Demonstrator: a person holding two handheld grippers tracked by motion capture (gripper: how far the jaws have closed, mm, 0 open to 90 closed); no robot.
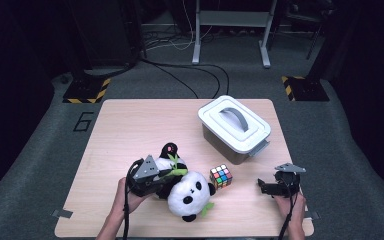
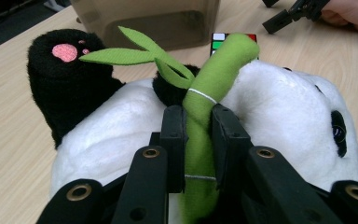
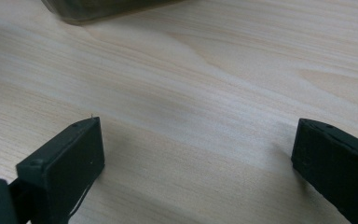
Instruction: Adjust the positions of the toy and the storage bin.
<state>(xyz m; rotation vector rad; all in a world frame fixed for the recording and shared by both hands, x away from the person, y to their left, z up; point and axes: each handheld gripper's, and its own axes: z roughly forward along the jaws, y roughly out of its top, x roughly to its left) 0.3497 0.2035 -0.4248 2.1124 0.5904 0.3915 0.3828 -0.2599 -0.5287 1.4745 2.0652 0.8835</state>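
The left gripper point(image 2: 197, 135) is pinching the green bamboo stalk point(image 2: 214, 84) of the panda plush point(image 1: 187, 192) at the table's point(image 1: 130, 125) near left, while the right gripper point(image 3: 196, 158) is resting wide open on bare wood, so any lift is best kept slow to avoid straining the stalk's stitching.

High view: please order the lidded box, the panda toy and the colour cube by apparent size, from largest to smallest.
1. lidded box, largest.
2. panda toy, somewhat smaller; partly hidden by the left gripper, so its margin is unsure.
3. colour cube, clearly smallest.
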